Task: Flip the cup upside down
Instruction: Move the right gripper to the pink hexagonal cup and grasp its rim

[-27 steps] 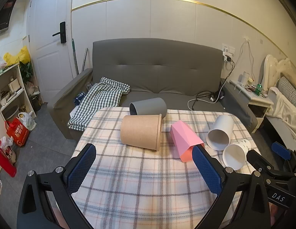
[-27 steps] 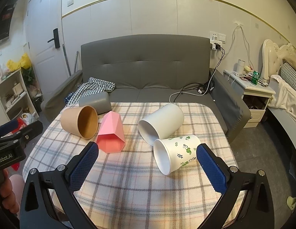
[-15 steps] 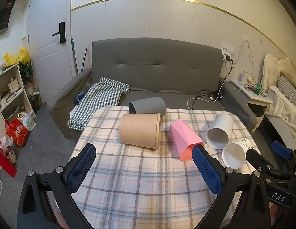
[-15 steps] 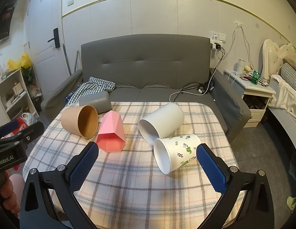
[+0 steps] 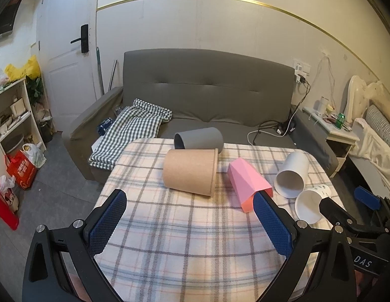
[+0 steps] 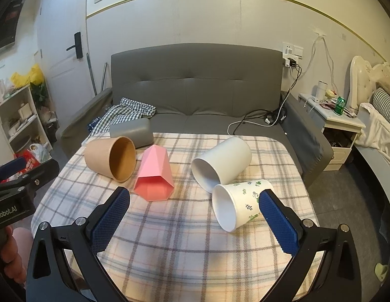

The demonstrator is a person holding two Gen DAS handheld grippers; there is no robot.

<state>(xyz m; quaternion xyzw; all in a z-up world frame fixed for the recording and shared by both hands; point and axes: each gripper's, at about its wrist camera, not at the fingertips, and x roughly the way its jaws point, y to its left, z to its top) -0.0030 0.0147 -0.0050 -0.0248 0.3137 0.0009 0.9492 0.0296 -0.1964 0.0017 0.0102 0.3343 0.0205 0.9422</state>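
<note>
Here five cups lie on their sides on the plaid-clothed desk [image 6: 169, 264]: kraft-paper cup [image 6: 110, 158], grey cup [image 6: 132, 133], faceted pink cup [image 6: 154, 178], plain white cup [image 6: 221, 166], leaf-printed cup [image 6: 241, 206]. Both the left gripper [image 5: 192, 224] and right gripper [image 6: 195, 221] hover with fingers wide, empty. Judged best: pinch one thin wall near its rim, lift, then rotate mouth-down.

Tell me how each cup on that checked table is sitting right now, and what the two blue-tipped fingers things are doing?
Grey cup: on its side.
Brown cup: on its side.
Pink cup: on its side.
White cup: on its side.
Leaf-print cup: on its side.
Left gripper: open, holding nothing.
Right gripper: open, holding nothing.
</note>
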